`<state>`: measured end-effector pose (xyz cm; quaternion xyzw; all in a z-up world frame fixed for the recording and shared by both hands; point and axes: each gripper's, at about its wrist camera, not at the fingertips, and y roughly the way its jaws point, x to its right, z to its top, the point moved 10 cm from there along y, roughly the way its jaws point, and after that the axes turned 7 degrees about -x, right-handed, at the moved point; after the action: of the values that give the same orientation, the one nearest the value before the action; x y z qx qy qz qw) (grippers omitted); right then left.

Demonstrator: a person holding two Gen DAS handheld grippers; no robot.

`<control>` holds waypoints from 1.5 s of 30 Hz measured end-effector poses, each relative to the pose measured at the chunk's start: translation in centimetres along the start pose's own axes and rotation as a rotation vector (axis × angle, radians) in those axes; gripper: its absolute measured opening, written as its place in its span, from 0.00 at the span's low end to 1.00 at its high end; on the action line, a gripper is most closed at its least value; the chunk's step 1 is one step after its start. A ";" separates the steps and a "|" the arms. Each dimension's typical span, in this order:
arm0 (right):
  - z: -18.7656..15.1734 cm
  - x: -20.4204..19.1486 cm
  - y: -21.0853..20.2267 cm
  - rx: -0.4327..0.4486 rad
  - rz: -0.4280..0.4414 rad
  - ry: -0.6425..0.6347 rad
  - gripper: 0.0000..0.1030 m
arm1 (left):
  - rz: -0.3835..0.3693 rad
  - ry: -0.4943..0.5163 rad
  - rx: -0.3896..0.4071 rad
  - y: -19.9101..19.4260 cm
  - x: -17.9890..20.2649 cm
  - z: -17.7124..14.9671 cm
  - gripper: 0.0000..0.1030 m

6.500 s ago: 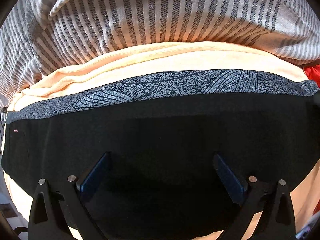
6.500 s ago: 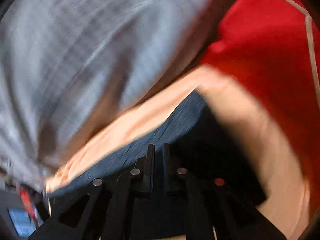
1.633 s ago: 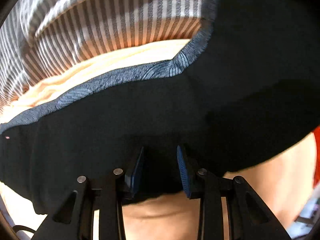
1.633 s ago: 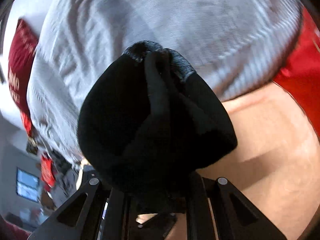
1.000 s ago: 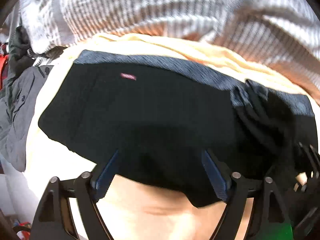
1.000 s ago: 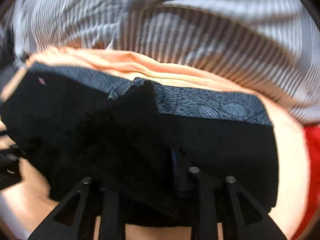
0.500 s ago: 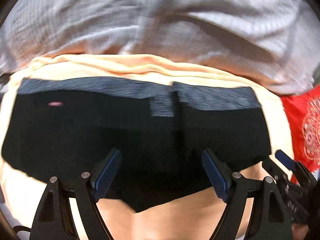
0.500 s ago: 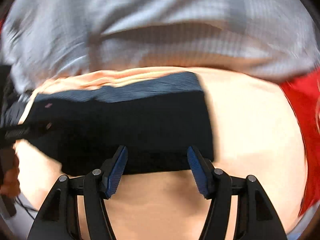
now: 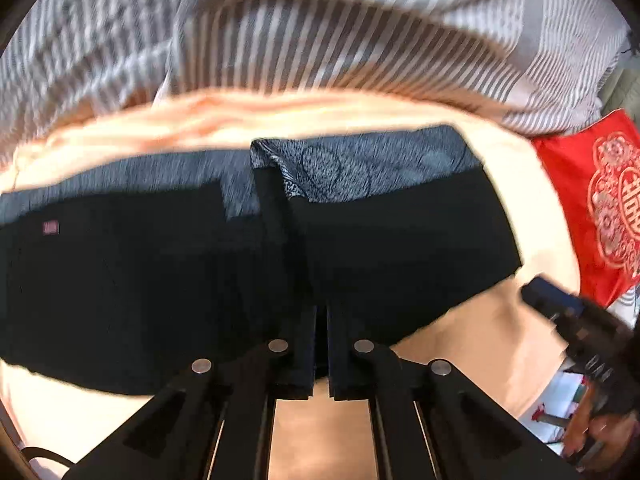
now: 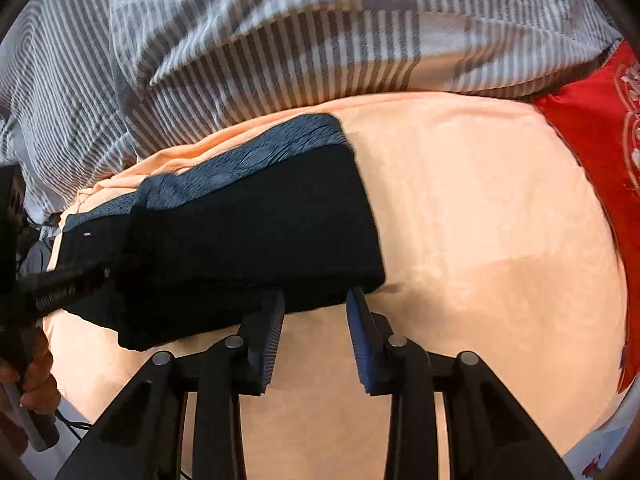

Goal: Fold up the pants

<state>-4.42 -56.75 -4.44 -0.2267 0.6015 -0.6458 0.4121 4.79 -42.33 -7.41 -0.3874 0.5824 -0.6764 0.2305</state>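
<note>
The left gripper (image 9: pixel 321 344) stood closed at the near hem of the black pants (image 9: pixel 160 280), its fingers nearly meeting over the dark cloth; a pinch on that edge was probable, though the cloth between the pads could not be made out. The right gripper (image 10: pixel 315 312) stood partly open with its jaws closing; the near right corner of the pants (image 10: pixel 256 232) lay just ahead of its fingertips (image 10: pixel 272 320), touching or almost so, and the pads did not yet press on it. The pants lay on a peach blanket (image 10: pixel 460 208), one half already folded over the other, with the grey patterned waistband (image 9: pixel 360 164) on the far side. Beyond lay a striped duvet (image 9: pixel 320 40), and a red cushion (image 9: pixel 608 208) at the right. To do the step well, both grippers should probably take hem and corner at matching depth, catching every layer, then carry the near edge evenly toward the waistband so no layer slips or skews.
</note>
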 end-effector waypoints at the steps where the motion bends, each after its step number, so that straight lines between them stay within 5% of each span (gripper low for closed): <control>1: -0.3 0.2 0.2 -0.008 0.002 0.001 0.35 | 0.005 -0.027 -0.024 1.1 -0.8 -0.7 0.05; 7: -2.0 1.1 1.5 -0.053 0.022 0.004 0.35 | 0.006 -0.061 -0.006 2.7 -1.6 -1.3 0.07; 9: -1.5 1.5 1.1 -0.041 0.027 0.010 0.35 | 0.009 -0.069 -0.009 2.1 -2.2 -1.4 0.16; 13: 1.1 1.9 -0.1 0.002 0.050 0.016 0.35 | 0.110 -0.094 0.006 -0.2 -4.8 -1.6 0.18; 17: 4.8 1.7 -0.2 0.032 0.095 0.035 0.35 | 0.111 -0.139 0.052 -2.9 -5.2 -0.7 0.18; 18: 5.9 1.5 0.1 0.034 0.106 0.037 0.32 | 0.101 -0.131 0.073 -3.4 -4.3 0.0 0.18; 19: 6.9 1.2 0.5 0.032 0.110 0.032 0.16 | 0.086 -0.122 0.085 -3.8 -3.9 0.4 0.18; 20: 7.8 1.0 0.8 0.028 0.108 0.022 0.11 | 0.077 -0.111 0.093 -3.6 -2.8 1.2 0.18; 26: 11.8 -0.3 4.0 -0.017 0.105 0.005 0.11 | 0.144 -0.140 0.016 2.1 -1.5 3.3 0.18; 31: 9.7 -1.4 8.9 -0.096 0.079 -0.046 0.11 | 0.168 -0.167 0.039 3.3 -3.1 2.5 0.18; 42: 8.4 -2.1 5.0 -0.114 0.113 -0.080 0.11 | 0.224 -0.157 0.025 3.7 -2.5 3.1 0.18; 45: 6.4 -2.5 3.9 -0.126 0.113 -0.103 0.18 | 0.227 -0.160 0.024 3.7 -2.3 3.1 0.18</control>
<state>3.05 -58.32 -6.58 -0.2510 0.6308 -0.5697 0.4632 8.07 -43.28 -11.53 -0.3689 0.5943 -0.6196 0.3561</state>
